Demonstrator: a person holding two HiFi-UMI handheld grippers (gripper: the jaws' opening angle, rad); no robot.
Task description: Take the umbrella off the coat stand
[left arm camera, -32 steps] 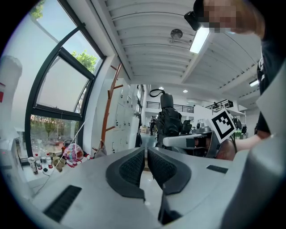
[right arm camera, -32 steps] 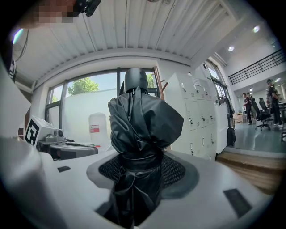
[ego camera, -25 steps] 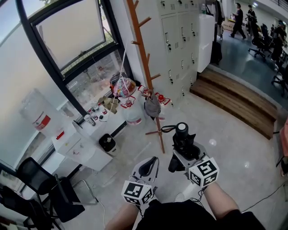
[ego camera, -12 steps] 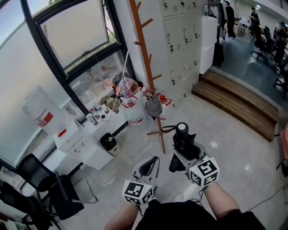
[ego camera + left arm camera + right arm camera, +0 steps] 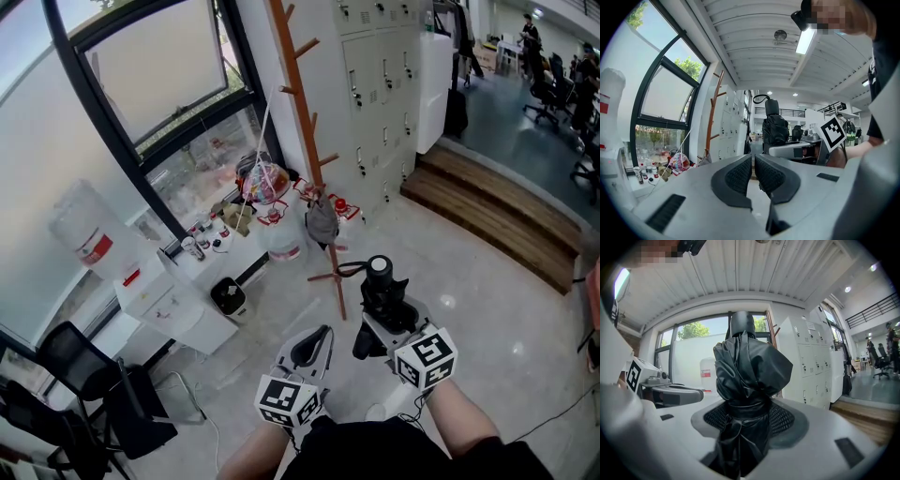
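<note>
Folded black umbrella [image 5: 750, 364], crumpled fabric cinched by a strap, clenched in right gripper [image 5: 749, 417], left gripper [image 5: 753, 158] jaws together

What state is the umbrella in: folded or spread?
Folded. The umbrella is bunched and strapped round, clamped in the right gripper.

Pale glossy floor [image 5: 487, 309]; bears the wooden coat stand [image 5: 305, 122] upright on its spread feet, just beside the white lockers [image 5: 375, 84]; bears also a large white water jug [image 5: 281, 246] near the foot of the stand; by the window, a low white table [image 5: 178, 305] with a small black bin [image 5: 229, 298] just beside it; black chairs [image 5: 84, 375] at the left; a wooden step [image 5: 497, 216] at the far right.
</note>
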